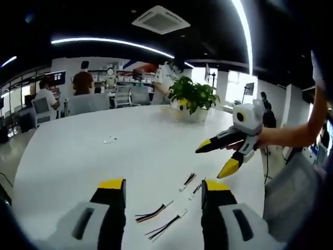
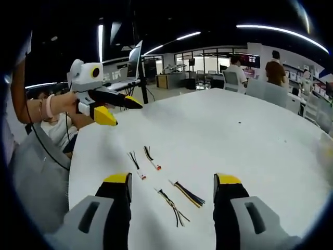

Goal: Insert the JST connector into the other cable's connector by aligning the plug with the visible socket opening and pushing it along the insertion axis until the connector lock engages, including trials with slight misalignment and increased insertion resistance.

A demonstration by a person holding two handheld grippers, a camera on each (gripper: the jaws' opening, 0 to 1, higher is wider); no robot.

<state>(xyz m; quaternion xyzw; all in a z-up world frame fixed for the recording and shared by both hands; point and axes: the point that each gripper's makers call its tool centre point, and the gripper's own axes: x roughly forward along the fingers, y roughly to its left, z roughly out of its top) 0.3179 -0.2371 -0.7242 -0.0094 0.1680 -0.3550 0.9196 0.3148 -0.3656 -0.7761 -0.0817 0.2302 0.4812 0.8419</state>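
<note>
White table [image 1: 78, 151], yellow-tipped black left claw [image 1: 163, 188]

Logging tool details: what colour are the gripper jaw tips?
Yellow tips on black jaws, clearest on the left gripper in the left gripper view.

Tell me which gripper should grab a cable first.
Probably right: the right gripper, jaws open, hovers close beside the short cables, while the left gripper hangs out by the table edge.

Each handheld gripper has a pale grey moulded body with a dark slot on each side, carrying two black jaws capped in yellow: the left gripper [image 1: 163, 183] and the right gripper [image 2: 173, 178]. The person's bare forearm carries a pale band at the wrist [image 2: 49, 105], with a thin dark cable [image 2: 36, 133] trailing below it.
</note>
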